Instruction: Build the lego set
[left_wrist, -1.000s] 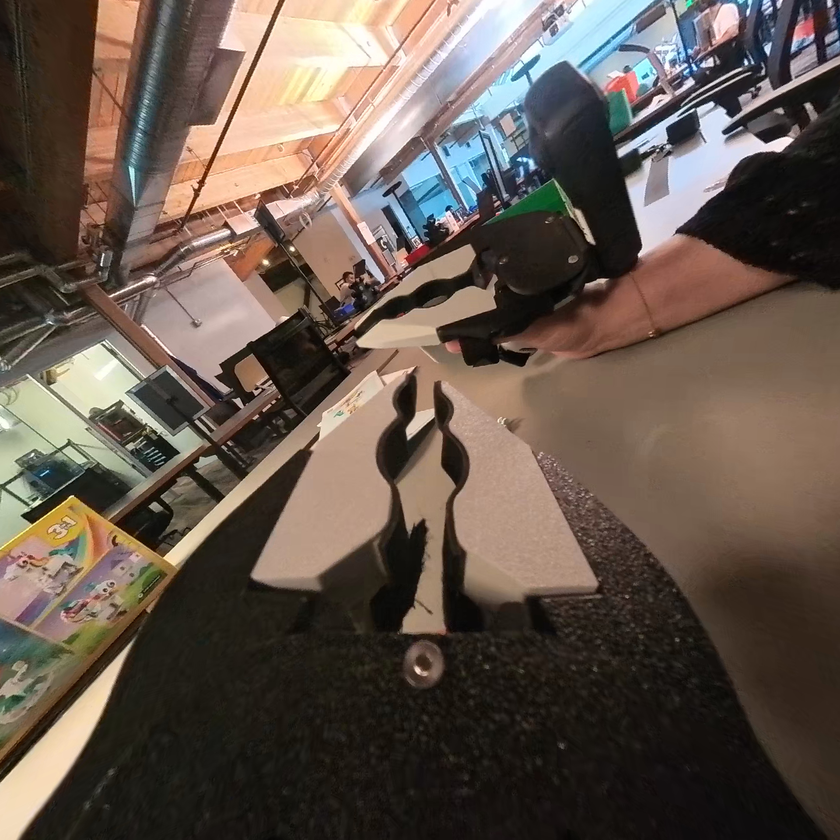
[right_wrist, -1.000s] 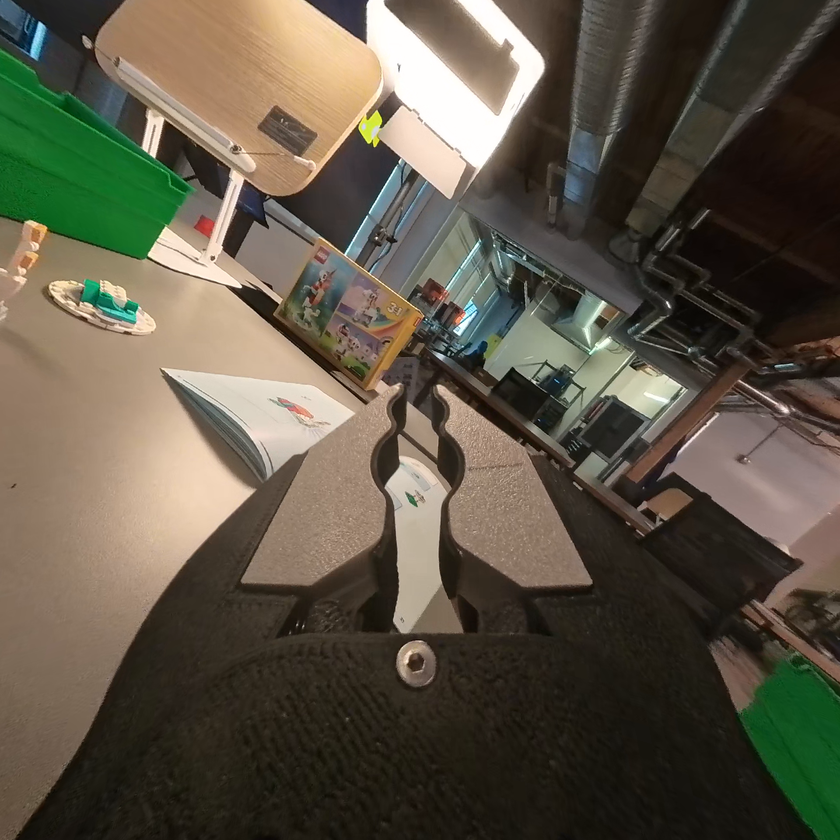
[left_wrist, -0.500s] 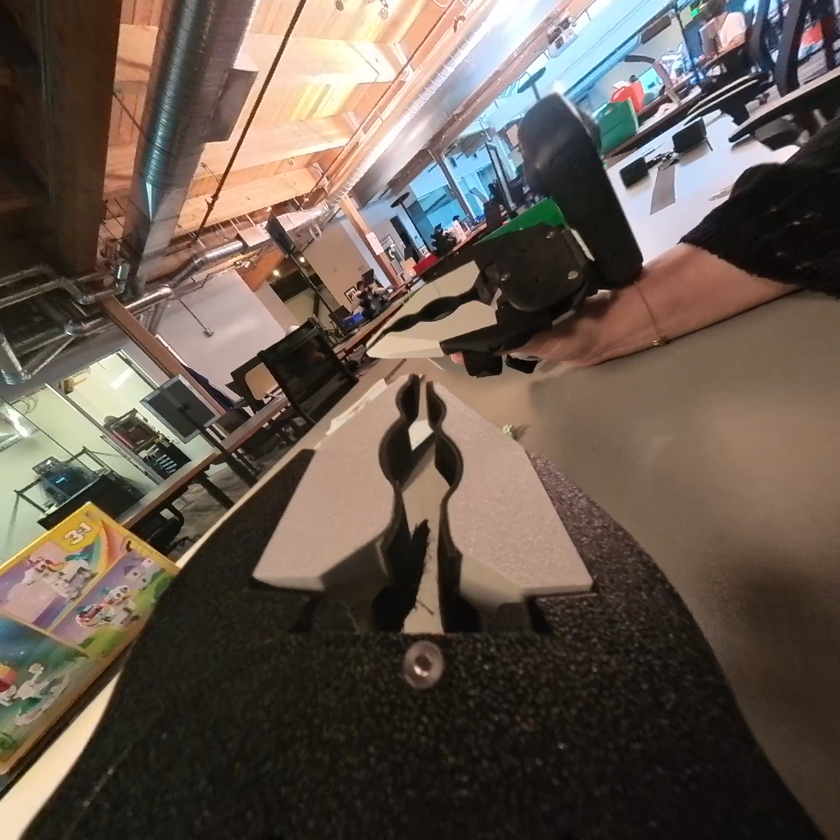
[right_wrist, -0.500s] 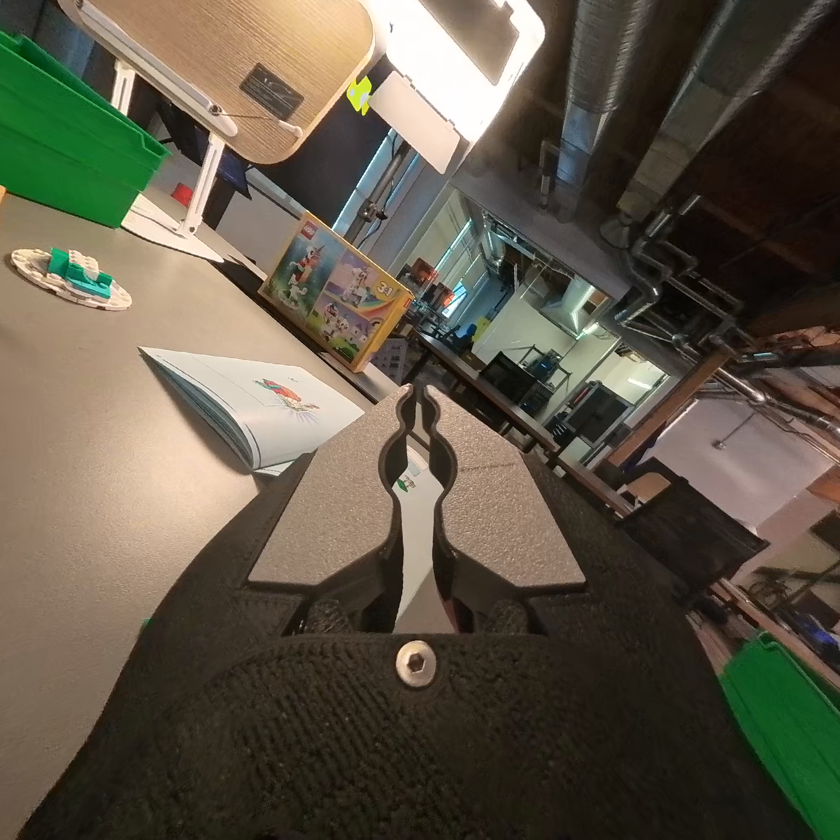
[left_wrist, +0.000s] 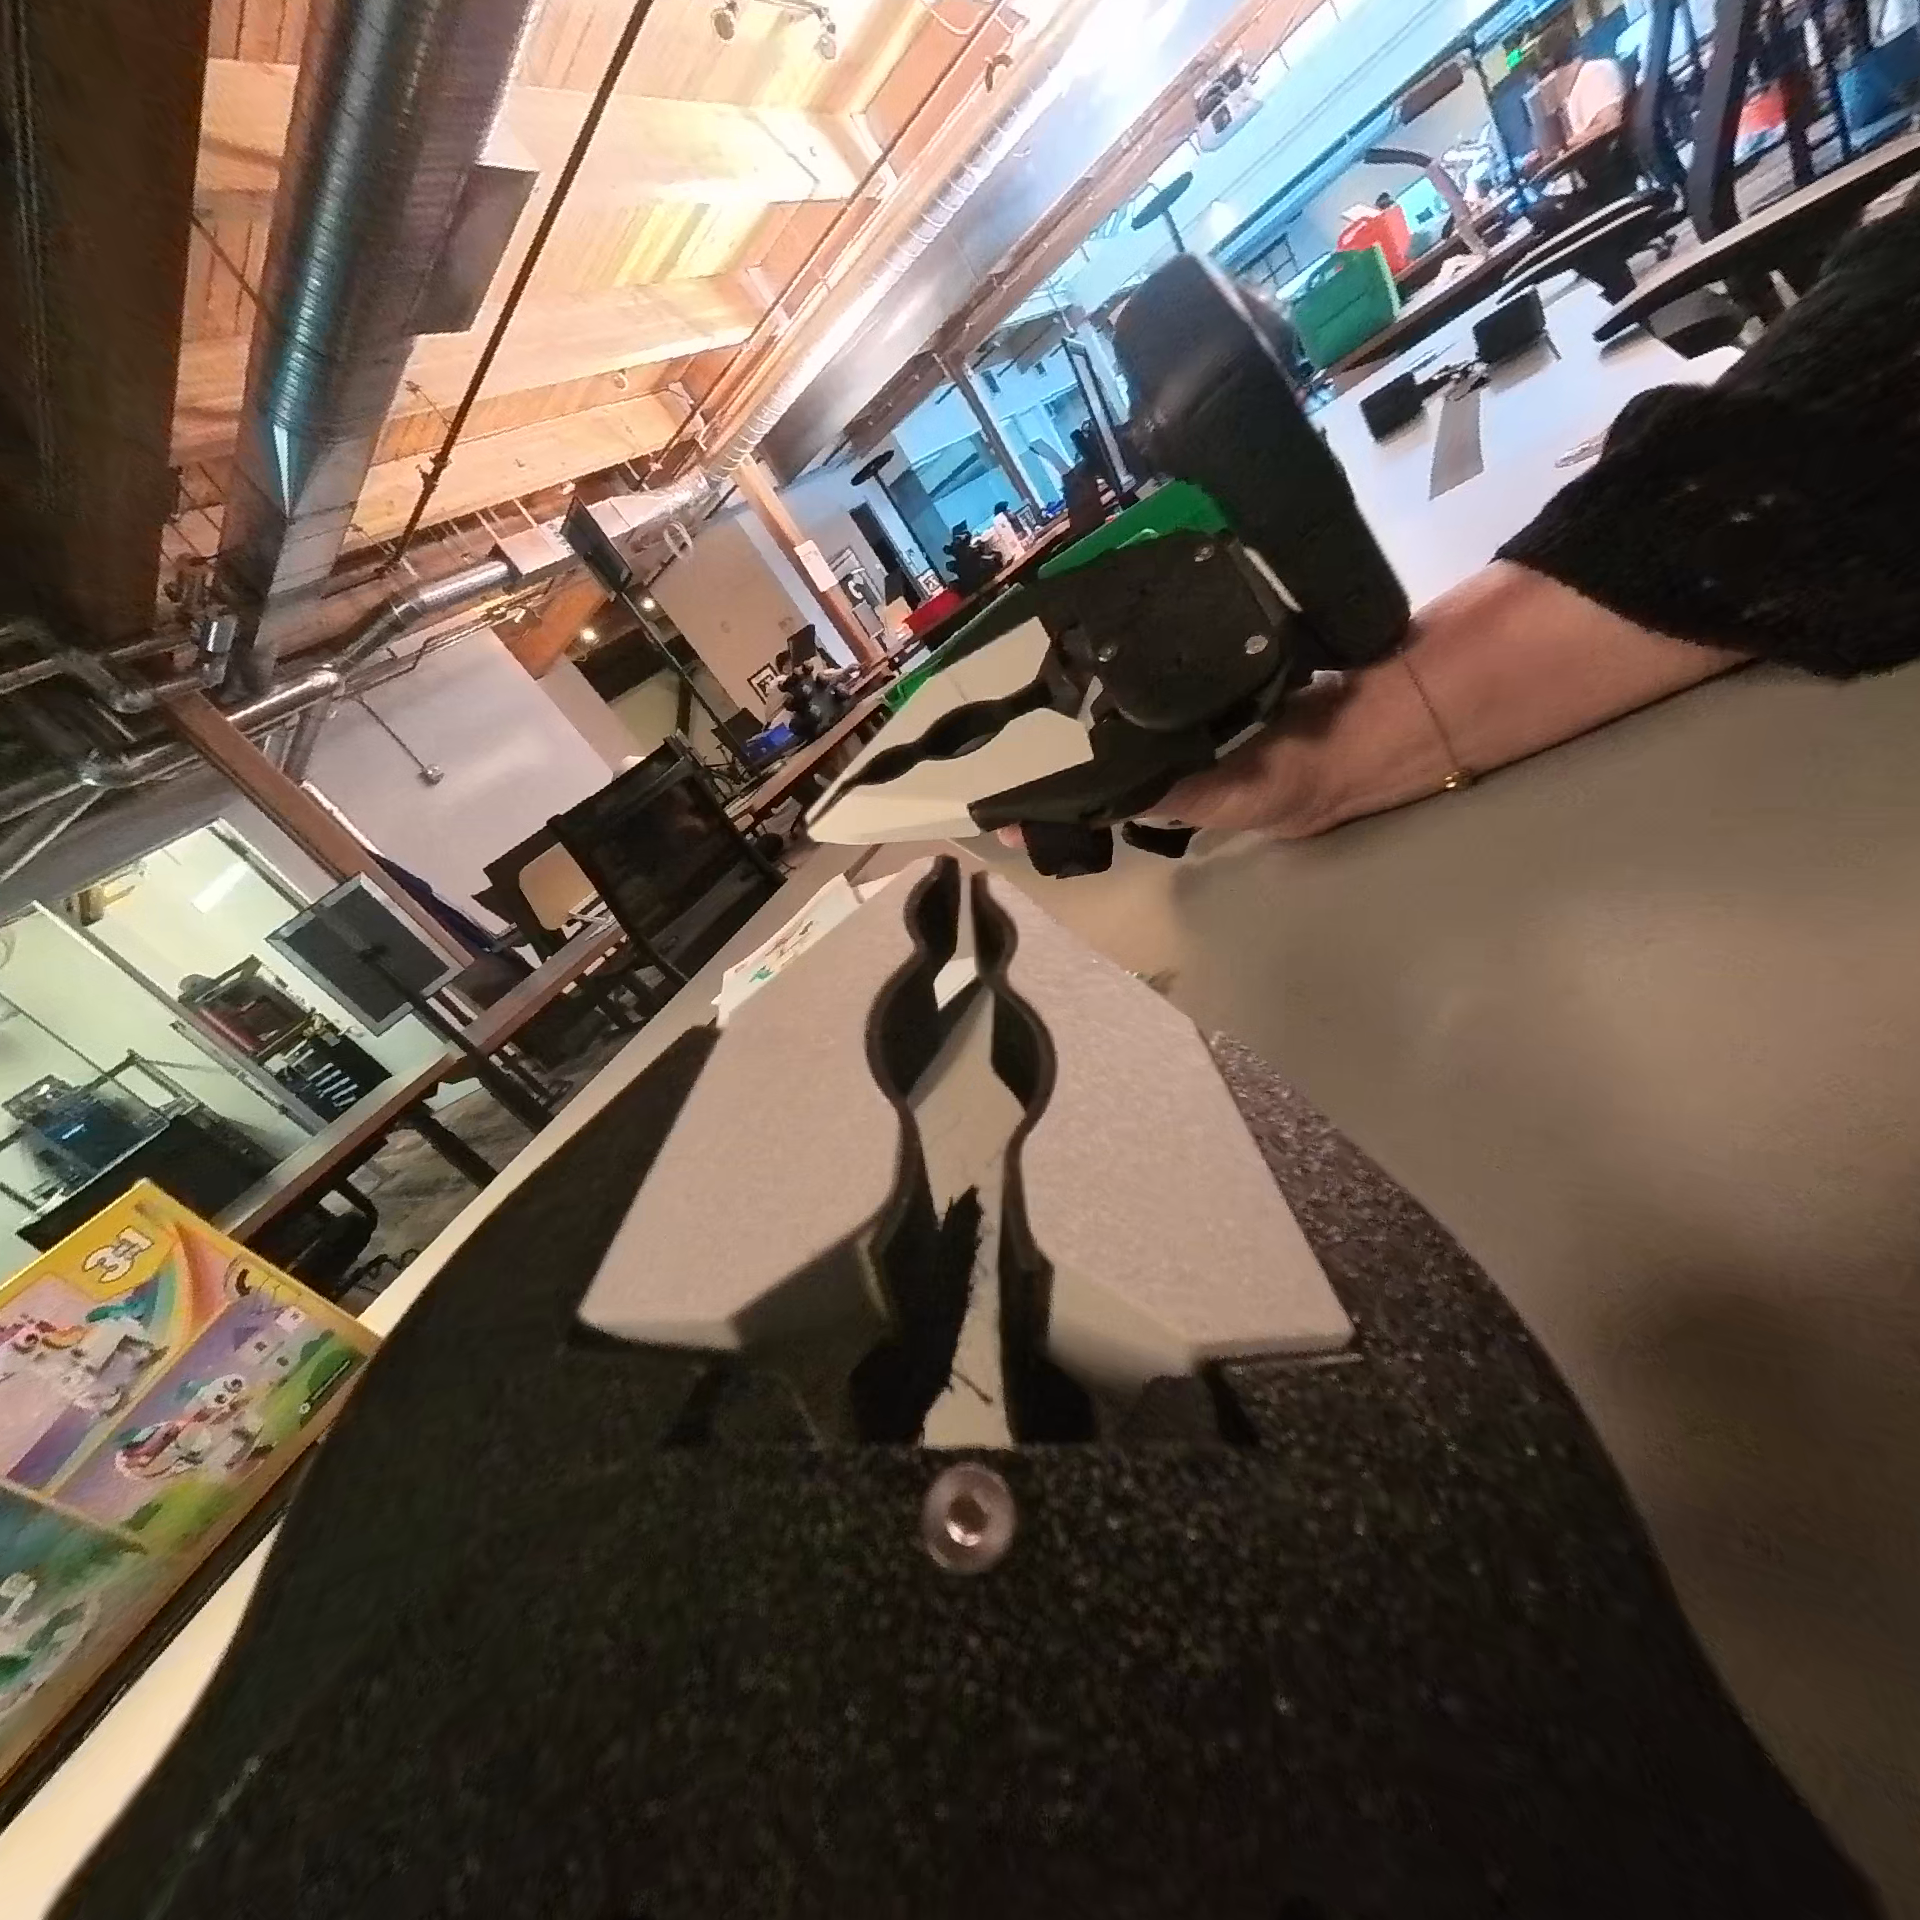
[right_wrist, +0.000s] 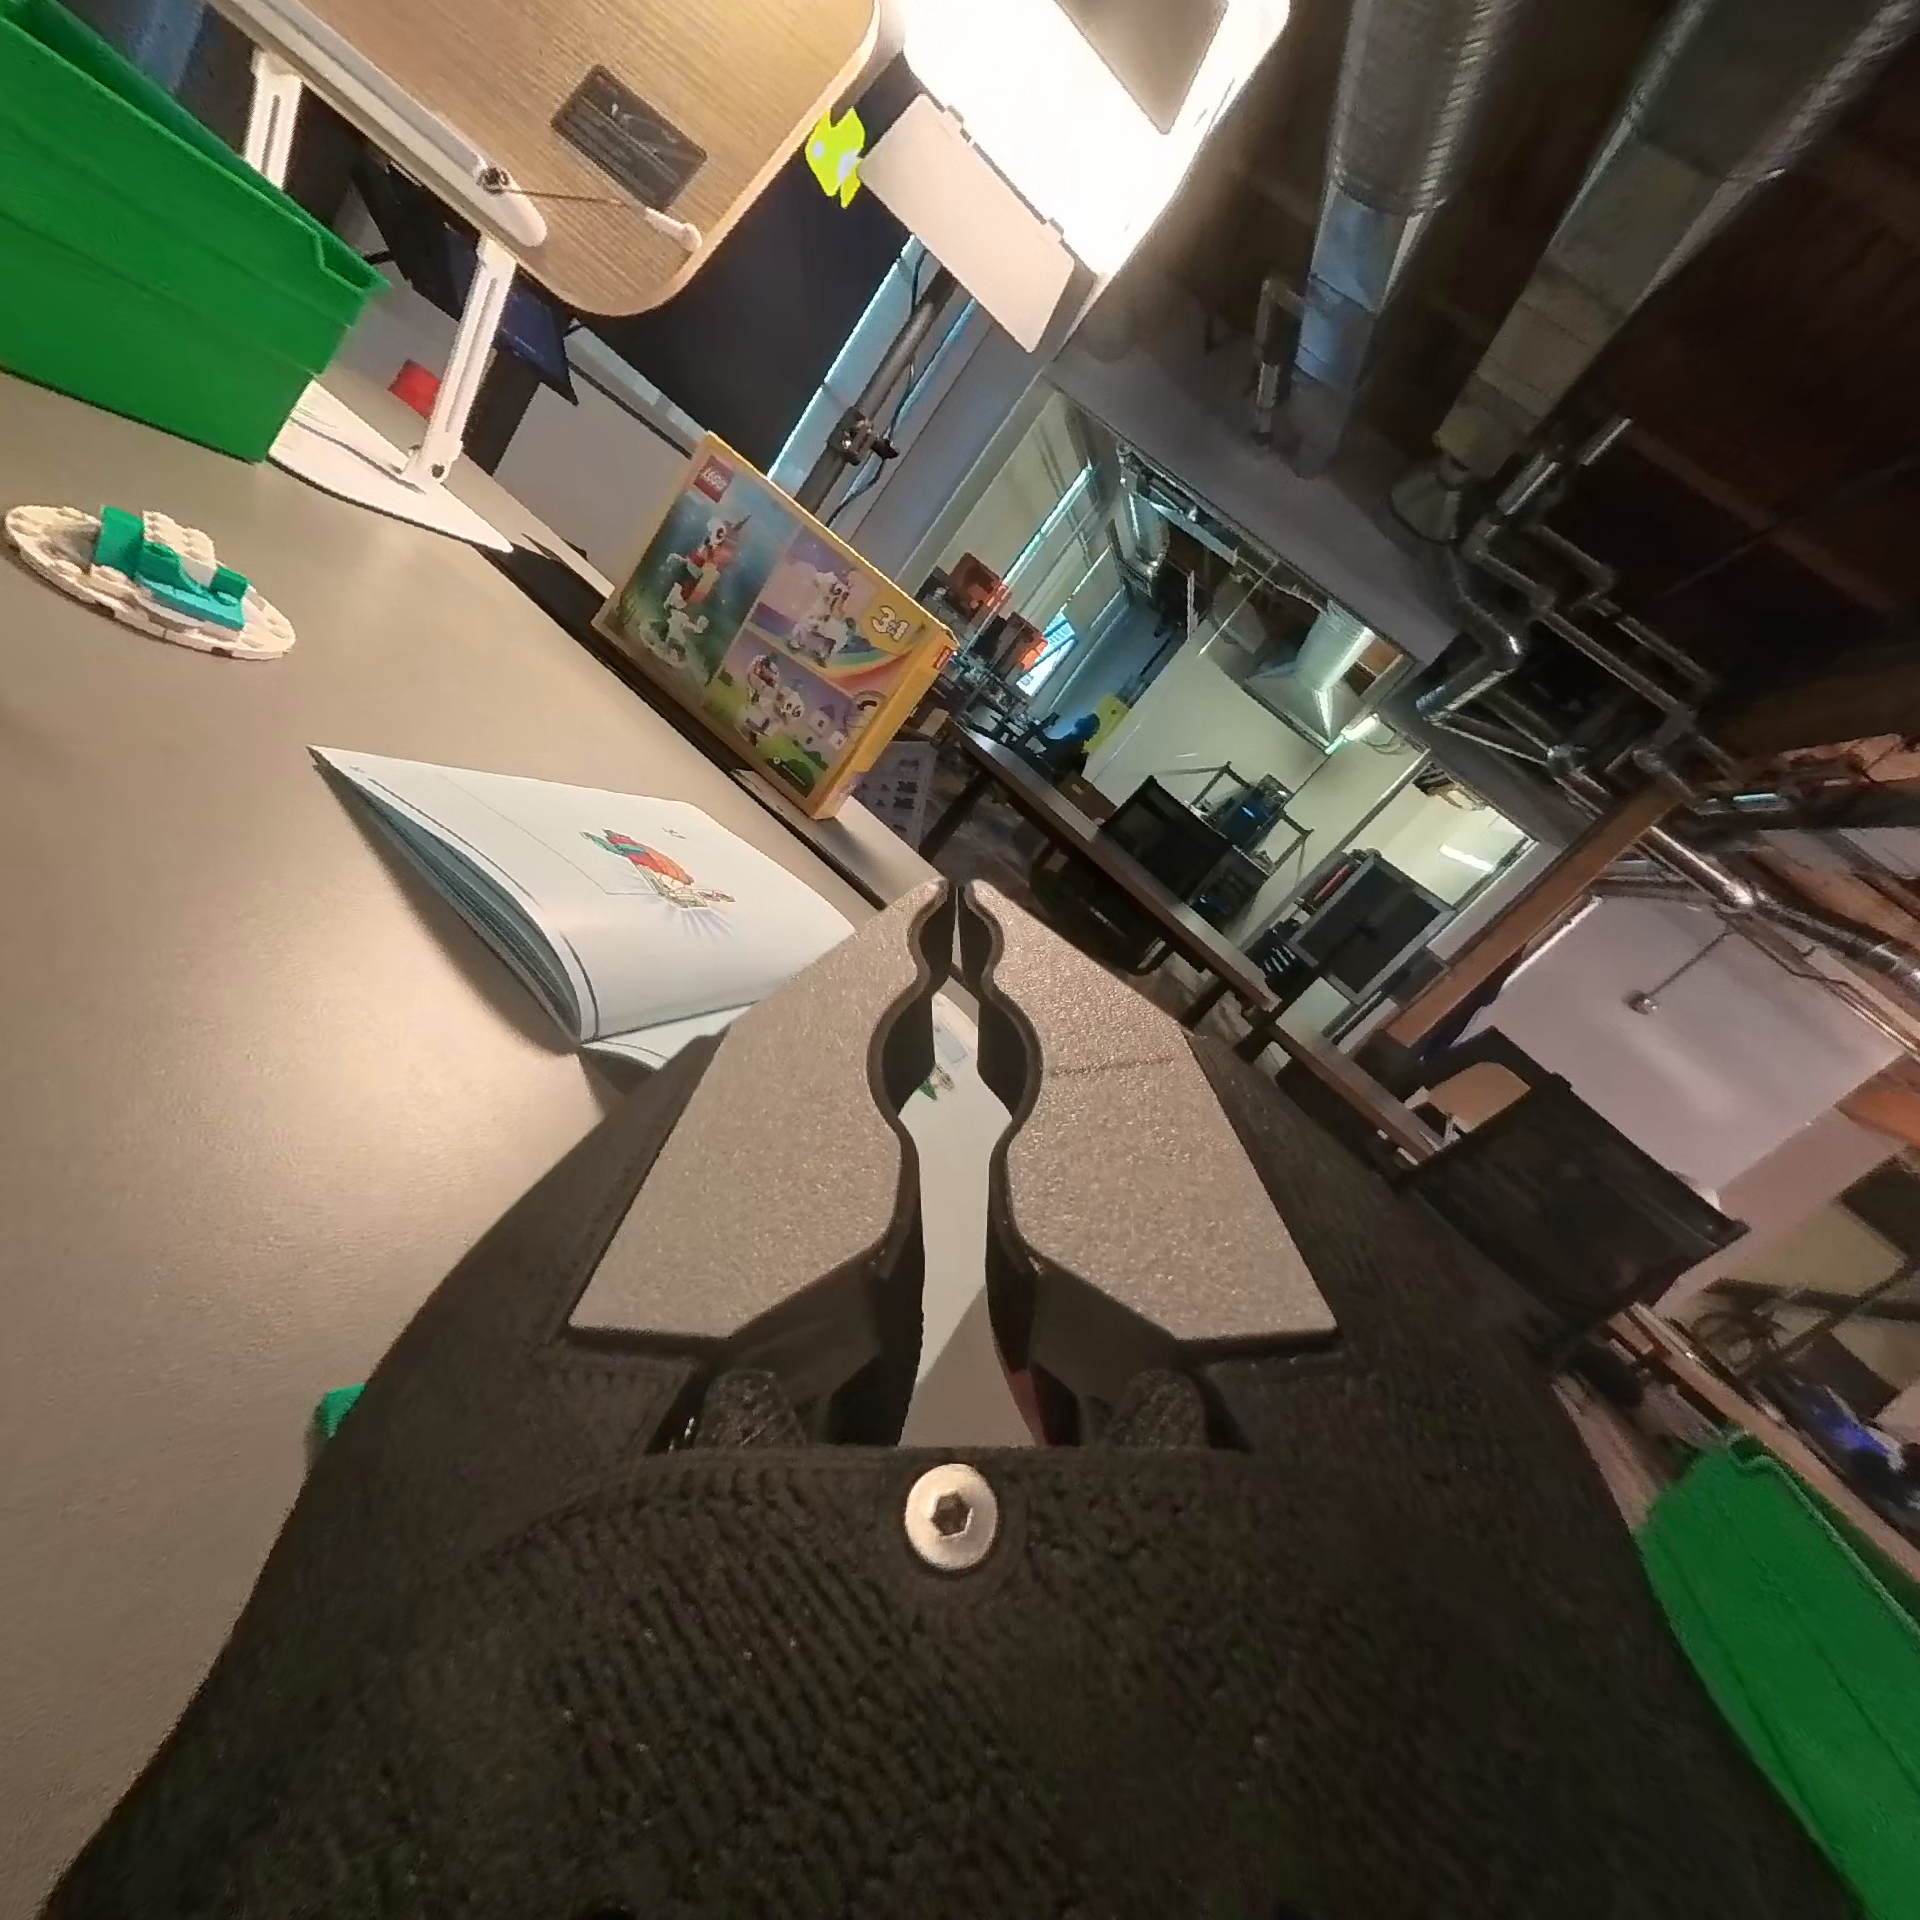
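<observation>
Right gripper (right_wrist: 958, 914), tips pressed together and empty, points past the booklet (right_wrist: 582, 894); the round white lego base (right_wrist: 145, 587) lies upper left; left gripper (left_wrist: 958, 883) likewise closed.

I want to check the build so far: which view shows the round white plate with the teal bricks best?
The right wrist view: the round white plate lies in full sight on the grey table, teal bricks on top. The left wrist view does not show it at all.
</observation>
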